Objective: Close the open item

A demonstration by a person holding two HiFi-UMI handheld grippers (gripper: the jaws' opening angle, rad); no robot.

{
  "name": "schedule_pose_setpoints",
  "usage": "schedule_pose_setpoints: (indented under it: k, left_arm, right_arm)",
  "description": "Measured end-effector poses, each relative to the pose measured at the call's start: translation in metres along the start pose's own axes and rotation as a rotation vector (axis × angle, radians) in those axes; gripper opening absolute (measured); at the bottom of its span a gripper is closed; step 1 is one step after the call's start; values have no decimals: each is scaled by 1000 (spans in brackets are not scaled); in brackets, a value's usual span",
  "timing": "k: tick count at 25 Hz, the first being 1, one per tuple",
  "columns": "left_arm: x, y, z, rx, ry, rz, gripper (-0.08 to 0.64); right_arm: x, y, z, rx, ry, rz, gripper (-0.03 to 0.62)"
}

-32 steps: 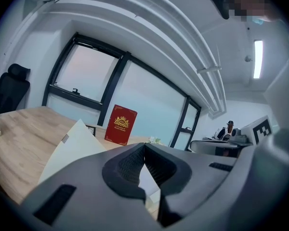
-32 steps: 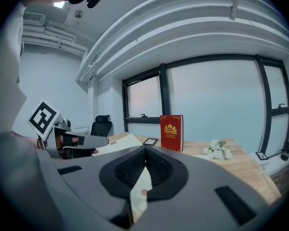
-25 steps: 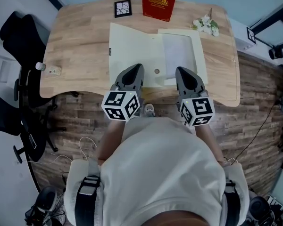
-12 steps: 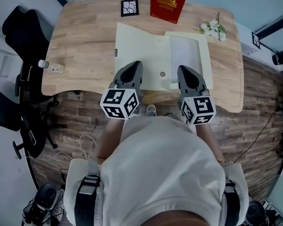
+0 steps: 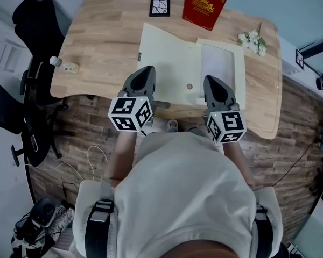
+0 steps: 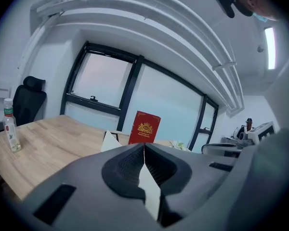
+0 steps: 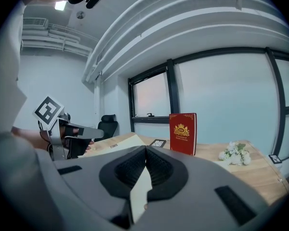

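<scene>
Folder (image 5: 169, 58) lies open at the near middle of the bench (image 5: 102, 42). Broad left leaf, right leaf carrying a white sheet (image 5: 218, 63). In the gripper views the left leaf's corner seems to stand slightly off the wood.

Left tongs (image 5: 146, 70) over the near edge of the left leaf, jaws together, nothing gripped. Right tongs (image 5: 211, 80) over the near edge of the right leaf, also pressed together and empty.

Judgement: closing not begun. Best to slide one closed tip under the free edge of the left leaf and swing it across the spine, with the other tongs pinning the right leaf so the folder does not skate. Press flat near the small round stud (image 5: 189, 86) at the end.

Room: large dark-framed windows (image 6: 106, 81), plank floor (image 5: 290, 122), black chair (image 5: 35, 20) left of the bench. Bench is pale wood. Along its far edge, a red book (image 5: 204, 5) standing upright, a small black-and-white tile (image 5: 160, 7), white flowers (image 5: 253, 39). Small bottle (image 5: 62, 64) at the left edge, well apart from the folder.
</scene>
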State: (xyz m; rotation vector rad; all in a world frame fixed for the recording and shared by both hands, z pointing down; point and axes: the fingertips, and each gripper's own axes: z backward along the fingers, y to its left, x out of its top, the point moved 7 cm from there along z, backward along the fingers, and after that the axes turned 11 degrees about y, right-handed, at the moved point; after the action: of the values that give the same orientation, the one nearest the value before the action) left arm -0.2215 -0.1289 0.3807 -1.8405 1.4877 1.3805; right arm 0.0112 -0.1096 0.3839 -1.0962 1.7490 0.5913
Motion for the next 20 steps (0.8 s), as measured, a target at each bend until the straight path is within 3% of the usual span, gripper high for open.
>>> schedule_pose_setpoints:
  k: [12, 20]
  left_arm:
    - [0, 34, 13, 109, 13, 23, 21]
    - [-2, 57, 8, 98, 46, 38, 21]
  right_arm:
    - [-3, 11, -13, 63, 8, 15, 18]
    - [-6, 15, -20, 65, 12, 10, 18]
